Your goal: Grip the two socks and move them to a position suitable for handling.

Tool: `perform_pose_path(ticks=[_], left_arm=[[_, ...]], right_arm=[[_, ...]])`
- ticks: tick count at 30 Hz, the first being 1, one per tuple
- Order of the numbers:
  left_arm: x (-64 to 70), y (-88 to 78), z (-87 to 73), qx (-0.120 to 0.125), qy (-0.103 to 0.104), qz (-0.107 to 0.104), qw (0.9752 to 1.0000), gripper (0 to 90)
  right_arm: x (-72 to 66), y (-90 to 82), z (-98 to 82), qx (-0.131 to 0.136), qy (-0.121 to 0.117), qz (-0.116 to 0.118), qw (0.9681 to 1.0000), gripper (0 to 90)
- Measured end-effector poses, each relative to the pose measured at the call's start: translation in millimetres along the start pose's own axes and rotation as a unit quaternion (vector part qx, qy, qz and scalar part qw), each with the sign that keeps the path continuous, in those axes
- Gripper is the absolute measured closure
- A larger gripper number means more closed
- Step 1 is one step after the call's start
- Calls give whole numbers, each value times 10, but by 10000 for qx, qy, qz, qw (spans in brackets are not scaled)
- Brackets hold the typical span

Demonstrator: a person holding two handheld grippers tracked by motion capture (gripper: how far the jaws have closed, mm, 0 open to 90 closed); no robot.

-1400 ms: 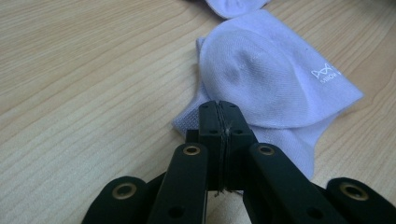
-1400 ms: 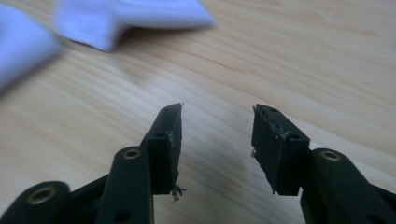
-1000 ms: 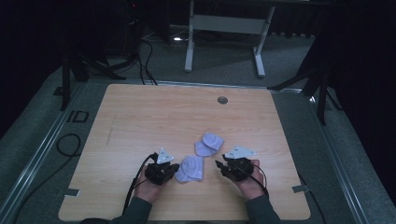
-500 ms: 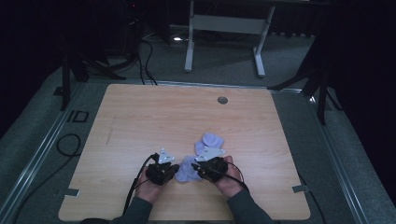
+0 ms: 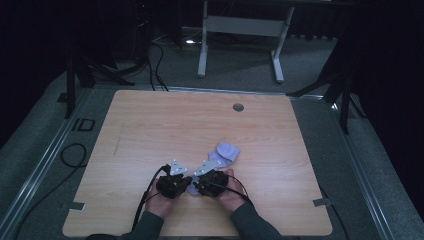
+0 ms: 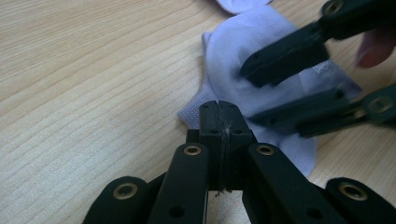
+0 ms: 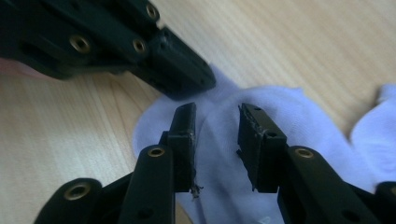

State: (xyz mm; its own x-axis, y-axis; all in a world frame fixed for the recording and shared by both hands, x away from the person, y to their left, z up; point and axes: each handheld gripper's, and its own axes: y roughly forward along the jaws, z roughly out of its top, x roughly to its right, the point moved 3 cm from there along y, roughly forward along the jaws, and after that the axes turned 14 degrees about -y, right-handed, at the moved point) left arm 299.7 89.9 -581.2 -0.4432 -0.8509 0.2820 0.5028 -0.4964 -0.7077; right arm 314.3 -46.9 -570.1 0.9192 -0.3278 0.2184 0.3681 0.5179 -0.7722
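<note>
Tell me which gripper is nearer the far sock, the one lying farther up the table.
Right. The right gripper sits just below the far sock, jaws open over the near sock. The left gripper is farther over, shut at the near sock's edge.

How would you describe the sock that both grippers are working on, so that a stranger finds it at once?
Look at the near edge of the wooden table, between the two hands. The near sock lies flat there, pale lilac, with the left gripper shut at its edge and the right gripper open over it. The other sock lies farther back, free of both grippers.

The right gripper has moved left over the near sock, beside the left gripper.
</note>
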Motion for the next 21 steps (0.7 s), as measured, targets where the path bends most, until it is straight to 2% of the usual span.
perform_pose_path(ticks=[3,9,14,21], left_arm=[[-3,0,-1,-1,-29,-4,10000,891],[-3,1,-1,1,-42,-8,10000,892],[-7,0,-1,-11,-26,-13,10000,892],[-2,3,-1,6,-34,-7,10000,892]], right_arm=[[-6,36,-17,-10,47,-2,10000,695],[24,10,-29,-28,137,-66,9999,853],[63,-95,-42,157,272,-198,9993,873],[150,-390,-162,428,538,-408,9968,872]])
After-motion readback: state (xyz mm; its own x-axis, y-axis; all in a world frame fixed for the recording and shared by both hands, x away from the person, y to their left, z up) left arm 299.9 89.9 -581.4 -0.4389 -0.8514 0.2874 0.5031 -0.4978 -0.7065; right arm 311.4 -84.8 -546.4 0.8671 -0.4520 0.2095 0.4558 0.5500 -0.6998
